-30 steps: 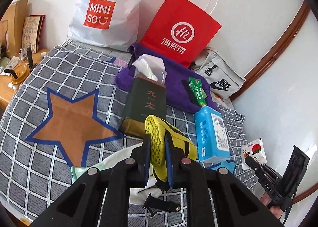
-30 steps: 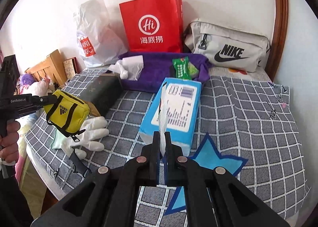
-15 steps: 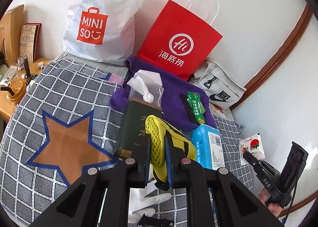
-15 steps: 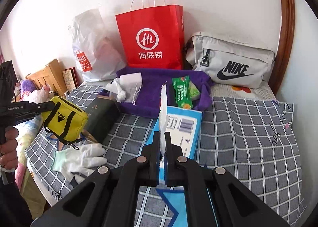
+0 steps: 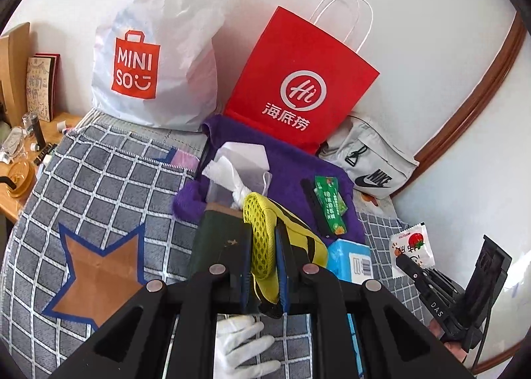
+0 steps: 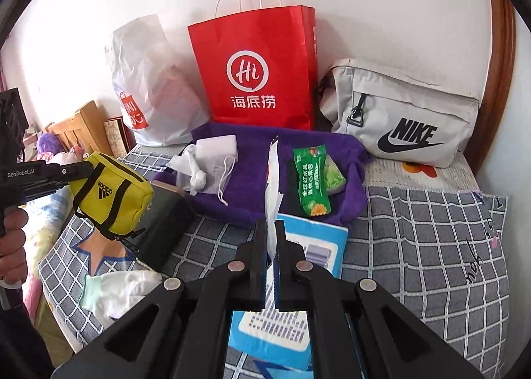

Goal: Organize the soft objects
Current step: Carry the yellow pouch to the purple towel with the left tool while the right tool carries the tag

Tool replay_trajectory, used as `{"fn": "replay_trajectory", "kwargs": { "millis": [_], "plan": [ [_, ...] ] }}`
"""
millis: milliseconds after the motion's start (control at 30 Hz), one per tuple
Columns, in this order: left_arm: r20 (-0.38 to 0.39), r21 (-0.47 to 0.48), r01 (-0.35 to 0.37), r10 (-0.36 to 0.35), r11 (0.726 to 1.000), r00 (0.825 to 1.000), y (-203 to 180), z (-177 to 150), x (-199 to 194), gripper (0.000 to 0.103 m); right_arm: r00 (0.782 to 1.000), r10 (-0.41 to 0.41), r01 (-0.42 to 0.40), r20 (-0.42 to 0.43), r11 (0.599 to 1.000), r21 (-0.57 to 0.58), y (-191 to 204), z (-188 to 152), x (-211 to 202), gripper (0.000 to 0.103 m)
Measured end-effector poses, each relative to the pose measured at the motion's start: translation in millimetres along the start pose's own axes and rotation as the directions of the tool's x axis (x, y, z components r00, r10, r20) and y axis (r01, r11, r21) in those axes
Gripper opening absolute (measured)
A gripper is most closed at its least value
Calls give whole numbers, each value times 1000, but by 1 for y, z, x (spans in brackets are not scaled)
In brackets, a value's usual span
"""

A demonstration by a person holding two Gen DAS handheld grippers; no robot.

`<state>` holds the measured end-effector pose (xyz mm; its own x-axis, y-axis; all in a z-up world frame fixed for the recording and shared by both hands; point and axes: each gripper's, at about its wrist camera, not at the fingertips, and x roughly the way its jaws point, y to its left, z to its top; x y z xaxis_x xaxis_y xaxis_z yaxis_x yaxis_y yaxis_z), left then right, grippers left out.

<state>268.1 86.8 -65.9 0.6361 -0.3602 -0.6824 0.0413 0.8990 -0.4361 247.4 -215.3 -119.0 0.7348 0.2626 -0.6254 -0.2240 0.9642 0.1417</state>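
Both tools are carrying soft items toward the purple towel.

The left tool (image 5: 264,254) is clamping the yellow Adidas pouch (image 6: 111,193); the right tool (image 6: 271,239) is pinching a flat white sachet (image 6: 272,193), long axis pointing away from the tool. The purple towel (image 6: 252,140) is lying straight ahead of both on the bed, nearer the right tool.

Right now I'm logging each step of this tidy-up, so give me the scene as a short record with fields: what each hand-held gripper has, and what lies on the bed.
left hand-held gripper: shut on yellow Adidas pouch, lifted off the bed
right hand-held gripper: shut on white tissue from blue tissue pack
purple cloth: holds green snack packet and white drawstring bag
against wall: red paper bag, white Miniso bag, grey Nike bag
near edge: white glove
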Motion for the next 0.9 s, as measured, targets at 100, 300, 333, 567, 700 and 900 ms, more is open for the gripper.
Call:
{"fn": "replay_trajectory", "kwargs": {
  "millis": [100, 300, 333, 567, 700, 900],
  "plan": [
    [-3, -1, 0, 0, 1000, 1000, -1, 9, 9, 13, 1000, 4, -4, -2, 1000, -1, -1, 8, 9, 3],
    [-14, 9, 6, -6, 1000, 1000, -9, 22, 30, 13, 1000, 28, -27, -6, 999, 25, -6, 22, 28, 3],
    [-16, 11, 7, -6, 1000, 1000, -10, 23, 32, 13, 1000, 26, -26, -7, 999, 26, -7, 24, 31, 3],
    [-19, 36, 0, 1, 999, 1000, -18, 38, 52, 13, 1000, 7, -7, -23, 1000, 8, -11, 36, 55, 3],
    [-20, 36, 2, -1, 999, 1000, -19, 48, 64, 13, 1000, -4, 5, -31, 1000, 9, -17, 44, 67, 3],
    [-34, 36, 3, -1, 999, 999, -20, 57, 86, 13, 999, -5, 6, -46, 1000, 11, -26, 54, 88, 3]
  ]
}}
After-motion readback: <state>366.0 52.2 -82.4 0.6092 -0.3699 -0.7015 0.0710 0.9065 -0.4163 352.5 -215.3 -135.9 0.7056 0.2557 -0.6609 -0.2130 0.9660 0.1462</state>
